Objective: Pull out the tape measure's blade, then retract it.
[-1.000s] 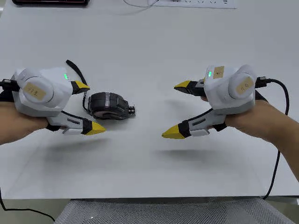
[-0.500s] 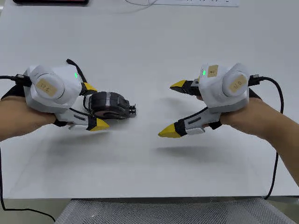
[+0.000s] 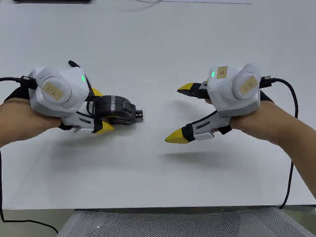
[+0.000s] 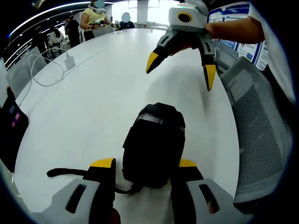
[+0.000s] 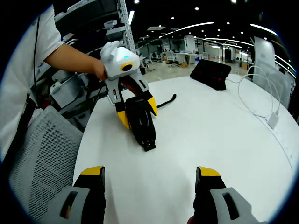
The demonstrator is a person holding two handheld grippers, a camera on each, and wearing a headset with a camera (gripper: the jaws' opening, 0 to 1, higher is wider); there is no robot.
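The tape measure lay on the desk between the jaws of the left claw, which stood apart and seemed not yet clamped. The right claw was wide apart, away from the blade hook, so I judged that pulling out and retracting were both still to do.

I read a white table as the work surface, its top plain and matte. At its near edge I see the back of a grey mesh chair. In the left gripper view, a white cable loops over the table's far part, next to a white adapter. I note people beyond the table's end. In the right gripper view, a dark screen sits tilted on the table, and a metal rack rises behind it under strip ceiling lights.
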